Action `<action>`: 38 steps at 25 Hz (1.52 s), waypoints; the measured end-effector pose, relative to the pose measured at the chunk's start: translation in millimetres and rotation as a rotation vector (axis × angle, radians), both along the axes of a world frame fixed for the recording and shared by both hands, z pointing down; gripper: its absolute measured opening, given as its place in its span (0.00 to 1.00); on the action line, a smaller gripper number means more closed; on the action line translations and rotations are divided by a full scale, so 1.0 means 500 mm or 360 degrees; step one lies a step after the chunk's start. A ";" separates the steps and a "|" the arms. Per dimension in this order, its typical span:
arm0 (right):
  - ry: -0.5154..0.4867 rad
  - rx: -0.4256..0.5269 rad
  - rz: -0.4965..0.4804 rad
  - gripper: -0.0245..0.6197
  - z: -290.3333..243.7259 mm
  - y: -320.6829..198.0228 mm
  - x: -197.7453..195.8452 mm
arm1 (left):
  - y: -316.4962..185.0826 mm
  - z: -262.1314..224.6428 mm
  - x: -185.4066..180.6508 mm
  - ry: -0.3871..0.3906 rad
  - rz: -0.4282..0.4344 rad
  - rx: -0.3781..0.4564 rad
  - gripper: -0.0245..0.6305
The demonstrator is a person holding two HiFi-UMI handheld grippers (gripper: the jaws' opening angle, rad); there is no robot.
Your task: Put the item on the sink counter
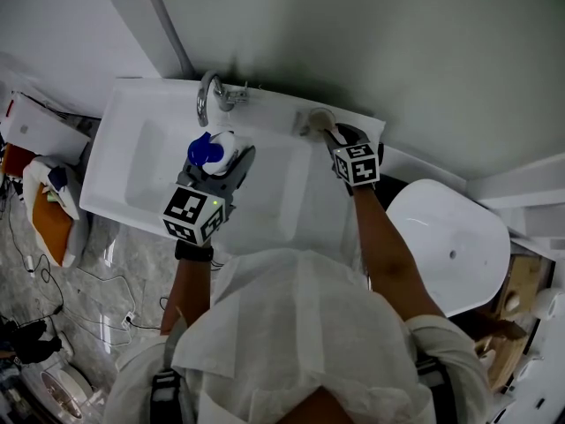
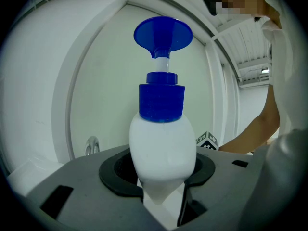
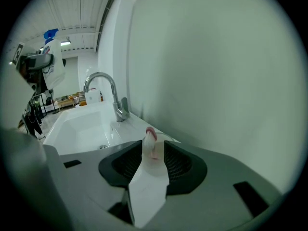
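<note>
White plastic fills the left gripper view: a pump bottle stands between the jaws of the left gripper, which are closed on its lower body about halfway. Its long axis runs upright, blue pump head on top, base down between the pads. That view hides what lies below the jaws. The head view shows it: the left gripper holds the bottle over the basin, short of the tap, and only the blue top and a white shoulder are seen from above.

The right gripper view gives what the head view cannot. A small white item with a pinkish-red end stands between the jaws of the right gripper. The jaws are parted a little wider than the item and do not press on it. Its long axis runs up between the pads, red end topmost. Ahead of the jaws to the left are the tap and the basin, and at far left the bottle in the other gripper.

From the head view, the right gripper sits at the back right of the sink counter, close to the wall, with the item as a pale blob just ahead of the jaw tips. Whether its base rests on the counter I cannot tell.
</note>
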State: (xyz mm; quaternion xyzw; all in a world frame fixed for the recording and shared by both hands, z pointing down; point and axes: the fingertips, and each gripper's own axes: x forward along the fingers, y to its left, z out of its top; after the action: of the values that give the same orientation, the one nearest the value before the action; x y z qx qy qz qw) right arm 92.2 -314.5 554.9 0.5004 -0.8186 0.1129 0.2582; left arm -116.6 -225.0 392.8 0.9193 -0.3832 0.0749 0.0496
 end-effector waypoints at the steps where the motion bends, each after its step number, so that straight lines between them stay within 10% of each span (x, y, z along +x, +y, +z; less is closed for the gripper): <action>1: -0.0011 0.0012 -0.0001 0.24 -0.004 0.000 0.000 | -0.001 0.000 0.001 0.0000 0.0001 0.0001 0.35; 23: -0.0208 0.0242 0.0080 0.31 -0.107 0.104 0.036 | -0.005 -0.010 0.028 -0.0020 0.0084 0.0025 0.35; 38: -0.0464 0.0786 0.0241 0.13 -0.320 0.240 0.129 | -0.007 -0.015 0.023 -0.0015 0.0057 0.0031 0.35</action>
State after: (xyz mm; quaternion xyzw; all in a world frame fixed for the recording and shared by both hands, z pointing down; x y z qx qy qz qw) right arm 156.9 -194.6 394.8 0.5862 -0.8101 0.0001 -0.0009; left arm -105.3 -228.3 385.3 0.9261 -0.3676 0.0763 0.0376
